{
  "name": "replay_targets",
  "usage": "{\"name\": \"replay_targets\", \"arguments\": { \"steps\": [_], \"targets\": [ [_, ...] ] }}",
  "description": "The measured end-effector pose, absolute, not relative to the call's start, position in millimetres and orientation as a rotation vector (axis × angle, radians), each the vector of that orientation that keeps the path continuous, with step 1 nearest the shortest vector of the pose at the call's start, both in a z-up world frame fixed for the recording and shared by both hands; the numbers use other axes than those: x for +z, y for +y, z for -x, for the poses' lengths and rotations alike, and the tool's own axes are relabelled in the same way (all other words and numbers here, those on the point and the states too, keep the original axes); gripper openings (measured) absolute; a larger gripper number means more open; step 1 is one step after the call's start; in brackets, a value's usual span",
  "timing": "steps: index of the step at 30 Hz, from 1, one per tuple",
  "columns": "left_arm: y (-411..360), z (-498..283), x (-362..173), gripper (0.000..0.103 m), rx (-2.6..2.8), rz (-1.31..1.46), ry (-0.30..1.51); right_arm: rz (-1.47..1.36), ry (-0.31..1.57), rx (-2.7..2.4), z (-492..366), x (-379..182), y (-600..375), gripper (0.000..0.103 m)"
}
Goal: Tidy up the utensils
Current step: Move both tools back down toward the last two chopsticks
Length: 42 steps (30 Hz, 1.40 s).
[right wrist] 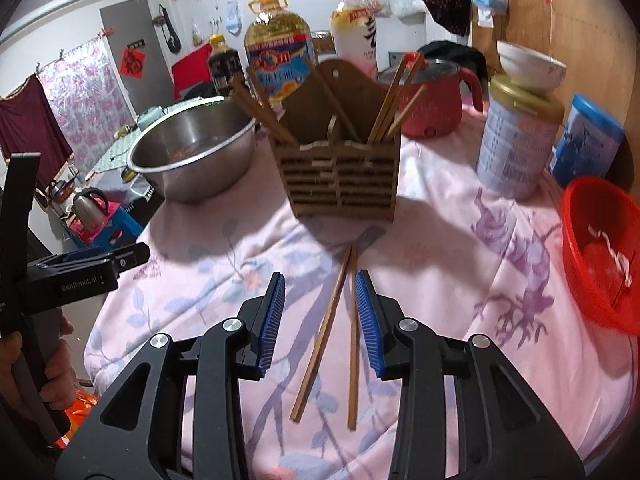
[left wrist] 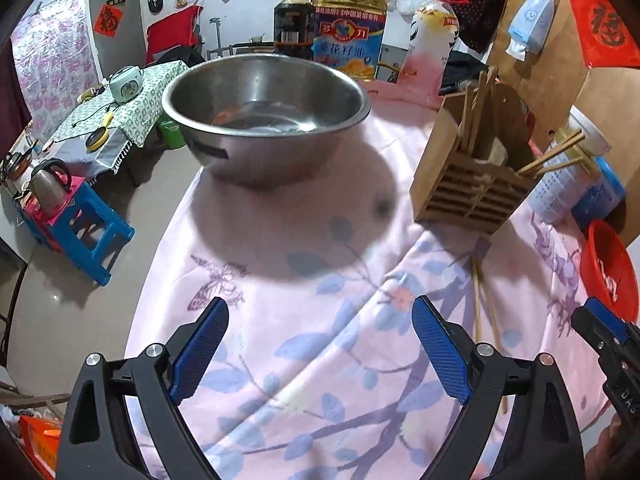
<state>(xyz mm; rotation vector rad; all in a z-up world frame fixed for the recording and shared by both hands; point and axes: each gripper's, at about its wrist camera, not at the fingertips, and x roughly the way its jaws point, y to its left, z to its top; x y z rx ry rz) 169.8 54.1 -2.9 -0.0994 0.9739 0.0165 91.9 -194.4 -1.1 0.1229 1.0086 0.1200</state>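
Two loose wooden chopsticks (right wrist: 319,344) lie on the pink floral tablecloth (right wrist: 460,280), just in front of a slatted wooden chopstick holder (right wrist: 340,176) that has several chopsticks standing in it. My right gripper (right wrist: 320,280) hovers over the loose pair, open, and both sticks show between its blue pads without being pressed. My left gripper (left wrist: 320,312) is spread wide open over bare cloth, with nothing between its fingers. From the left wrist view the holder (left wrist: 472,184) stands to the right and the loose chopsticks (left wrist: 477,300) lie beyond the right finger.
A steel bowl (left wrist: 264,120) sits left of the holder near the table's left edge. Behind stand an oil jug (right wrist: 276,52), a dark bottle (right wrist: 224,64) and a red pot (right wrist: 432,96). On the right are a tin (right wrist: 516,140) with a bowl on top and a red basket (right wrist: 600,256).
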Motion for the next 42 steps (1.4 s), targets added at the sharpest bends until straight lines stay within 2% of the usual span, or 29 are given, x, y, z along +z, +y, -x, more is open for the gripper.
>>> {"name": "replay_targets", "arguments": {
  "steps": [8,14,16,23,39,42],
  "targets": [
    [66.5,-155.6,-34.8,0.094,-0.033,0.099,1.048,-0.114,1.094,0.051,-55.8,-17.9,-179.7,0.043],
    [69.3,-138.0,-73.4,0.094,-0.034,0.096,1.142,-0.093,1.122,0.005,-30.7,-18.9,-191.7,0.049],
    [72.2,-131.8,-77.1,0.094,-0.010,0.105,1.148,-0.103,1.100,-0.002,-30.7,-14.3,-201.6,0.055],
    [85.7,-115.4,-67.9,0.094,0.129,0.214,1.127,-0.126,1.048,0.036,-37.4,-4.7,-237.8,0.058],
    [-14.7,-62.7,-70.7,0.094,0.124,0.158,1.146,-0.175,1.104,0.122,5.3,-26.4,-319.1,0.059],
    [-28.5,-66.8,-73.0,0.094,0.072,0.149,1.131,-0.168,1.062,0.104,13.1,-19.5,-328.0,0.059]
  ]
}}
